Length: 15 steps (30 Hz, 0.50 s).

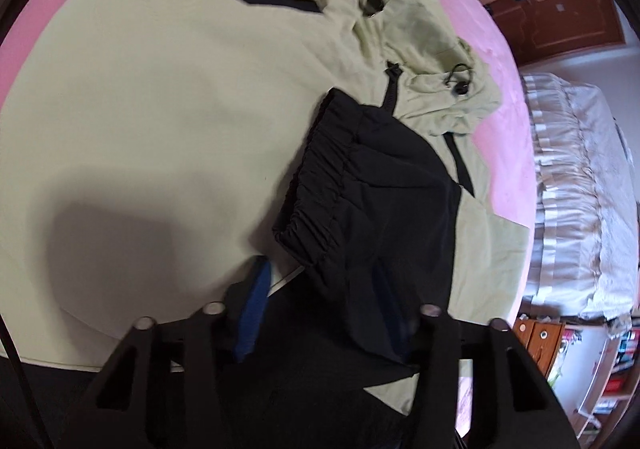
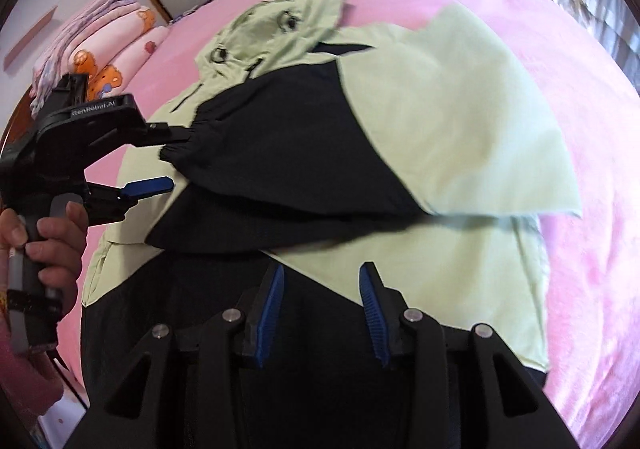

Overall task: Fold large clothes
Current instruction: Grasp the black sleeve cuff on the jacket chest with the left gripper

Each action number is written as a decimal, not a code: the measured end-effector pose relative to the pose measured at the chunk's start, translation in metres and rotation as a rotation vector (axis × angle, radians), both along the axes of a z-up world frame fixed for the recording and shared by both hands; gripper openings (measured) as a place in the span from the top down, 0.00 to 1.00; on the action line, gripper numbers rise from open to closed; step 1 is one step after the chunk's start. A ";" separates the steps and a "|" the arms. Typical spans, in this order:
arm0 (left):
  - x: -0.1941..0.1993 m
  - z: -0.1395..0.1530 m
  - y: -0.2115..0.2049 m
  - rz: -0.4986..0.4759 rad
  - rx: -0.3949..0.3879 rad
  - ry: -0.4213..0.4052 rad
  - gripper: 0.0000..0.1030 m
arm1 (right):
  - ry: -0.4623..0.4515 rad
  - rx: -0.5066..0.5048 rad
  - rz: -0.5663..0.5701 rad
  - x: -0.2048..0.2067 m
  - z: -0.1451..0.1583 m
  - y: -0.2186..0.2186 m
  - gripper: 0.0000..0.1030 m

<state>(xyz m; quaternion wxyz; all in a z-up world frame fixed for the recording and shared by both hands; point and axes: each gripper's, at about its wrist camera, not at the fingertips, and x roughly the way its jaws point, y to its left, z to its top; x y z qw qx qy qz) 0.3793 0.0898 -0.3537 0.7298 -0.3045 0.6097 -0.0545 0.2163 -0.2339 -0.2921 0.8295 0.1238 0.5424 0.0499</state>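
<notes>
Right hand-held gripper (image 2: 322,313): fingers apart, nothing between them, poised over the jacket's black hem.
Left hand-held gripper (image 2: 160,161): fingers apart; upper finger at the gathered black sleeve cuff (image 2: 188,143), whether touching is unclear.
Jacket (image 2: 440,121): pale green and black, spread on the bed ahead of both grippers, sleeve folded across its body.
Hood (image 2: 280,17): farthest, crumpled.
Bed (image 2: 580,69): pink cover beneath.

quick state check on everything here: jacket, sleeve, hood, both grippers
jacket: spread flat on the pink bed cover, partly folded
sleeve: lifted over the jacket body, black cuff draped on one finger
hood: crumpled at the top, not flattened
left gripper: open, cuff hanging on the upper finger
right gripper: open, holding nothing, above the hem
</notes>
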 end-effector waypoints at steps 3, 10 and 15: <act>0.001 -0.007 -0.005 0.048 0.035 0.011 0.64 | 0.022 -0.006 -0.056 -0.008 -0.003 -0.025 0.62; 0.009 -0.002 -0.023 0.065 0.083 -0.017 0.90 | 0.053 -0.011 -0.171 -0.015 -0.009 -0.081 0.62; 0.011 0.018 -0.035 0.091 0.133 -0.072 0.92 | 0.049 -0.017 -0.196 -0.010 -0.013 -0.105 0.62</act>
